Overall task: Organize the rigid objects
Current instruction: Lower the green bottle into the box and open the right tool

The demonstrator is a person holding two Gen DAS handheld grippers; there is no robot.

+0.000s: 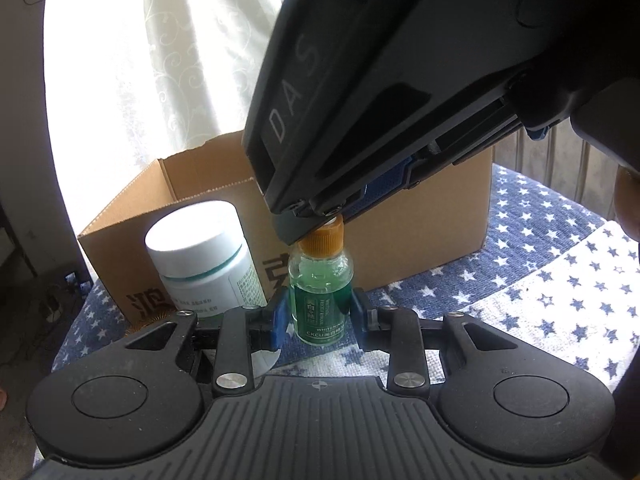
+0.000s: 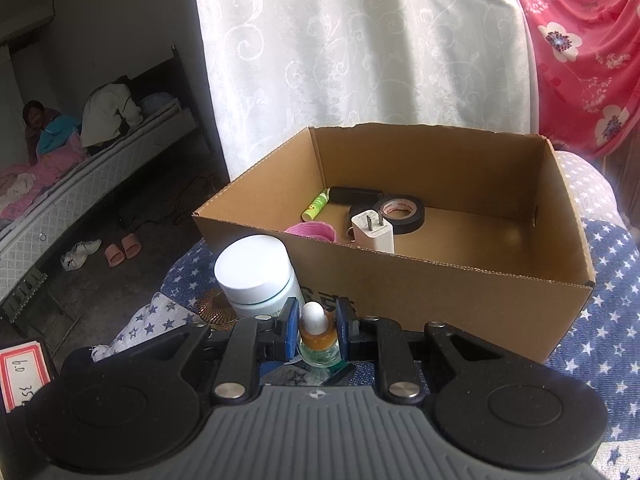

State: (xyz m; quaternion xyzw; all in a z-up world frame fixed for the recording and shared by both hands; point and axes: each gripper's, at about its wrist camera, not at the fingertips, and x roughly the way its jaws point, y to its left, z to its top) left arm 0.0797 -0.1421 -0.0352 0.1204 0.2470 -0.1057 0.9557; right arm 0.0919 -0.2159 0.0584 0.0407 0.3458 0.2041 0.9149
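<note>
- We see the small green bottle point(image 1: 321, 294) standing upright on the star-patterned cloth point(image 1: 560, 300), just in front of the cardboard box point(image 2: 460, 280), with a white jar point(image 1: 204, 256) beside it to the left.
- Our right hand-held gripper point(image 2: 318, 330) comes down from above: its blue pads point(image 2: 291, 330) bracket the bottle's orange neck, with the white tip poking up between them. They look clamped on it, though whether they truly press we cannot tell for sure.
- Our left hand-held gripper point(image 1: 320, 320) sits low and level, fingers apart on either side of the bottle's body, not clearly touching.
- The bottle's long axis is vertical, so the right hand-held gripper is the better placed to lift it straight up.
- The box lies just beyond the bottle; it already holds a roll of tape point(image 2: 400, 212), a charger plug point(image 2: 374, 234) and other bits, with bare floor on its right.
</note>
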